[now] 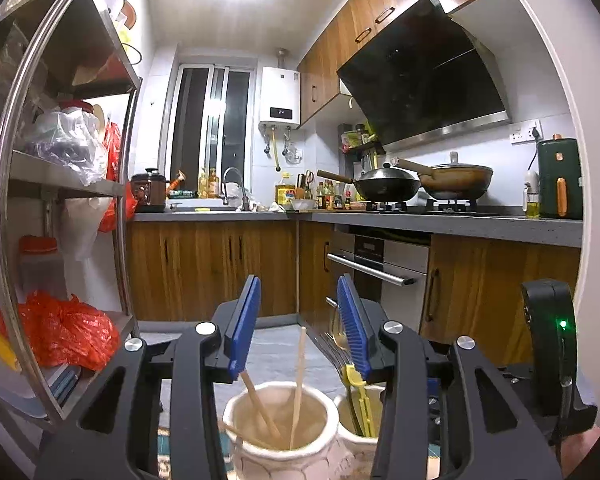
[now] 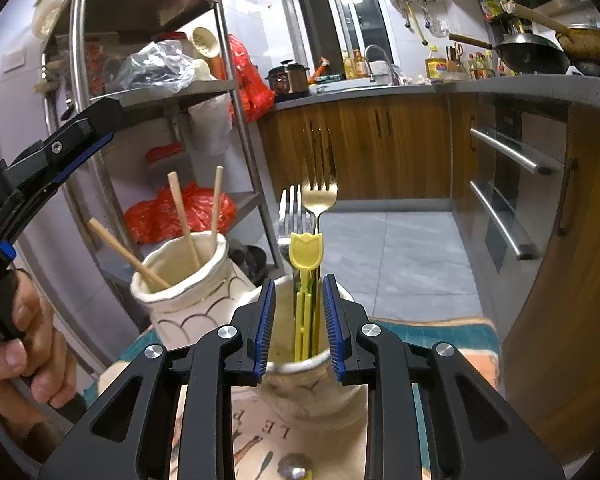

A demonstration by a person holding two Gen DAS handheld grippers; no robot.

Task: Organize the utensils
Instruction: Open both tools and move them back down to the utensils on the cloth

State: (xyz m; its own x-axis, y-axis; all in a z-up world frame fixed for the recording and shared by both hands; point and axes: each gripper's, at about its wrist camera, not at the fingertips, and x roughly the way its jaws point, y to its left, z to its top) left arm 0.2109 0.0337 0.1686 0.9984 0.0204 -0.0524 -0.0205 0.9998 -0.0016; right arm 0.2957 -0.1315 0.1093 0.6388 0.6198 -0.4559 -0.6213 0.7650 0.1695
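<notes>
Two cream ceramic jars stand side by side. The left jar (image 1: 280, 420) (image 2: 188, 284) holds three wooden chopsticks (image 1: 298, 384) (image 2: 184, 220). The right jar (image 1: 356, 436) (image 2: 316, 392) holds a yellow tulip-topped utensil (image 2: 306, 280) (image 1: 358, 396), a silver fork (image 2: 294, 212) and a gold fork (image 2: 320, 196). My left gripper (image 1: 298, 292) is open above the left jar, and its body shows in the right wrist view (image 2: 56, 148). My right gripper (image 2: 298, 292) is open, its jaws on either side of the yellow utensil's handle over the right jar, not touching it.
A metal shelf rack (image 2: 152, 92) with red bags (image 1: 64, 332) stands to the left. Wooden cabinets, an oven (image 1: 376, 268) and a counter with woks (image 1: 384, 186) lie ahead. A printed mat (image 2: 260, 432) with a spoon bowl (image 2: 294, 470) lies under the jars.
</notes>
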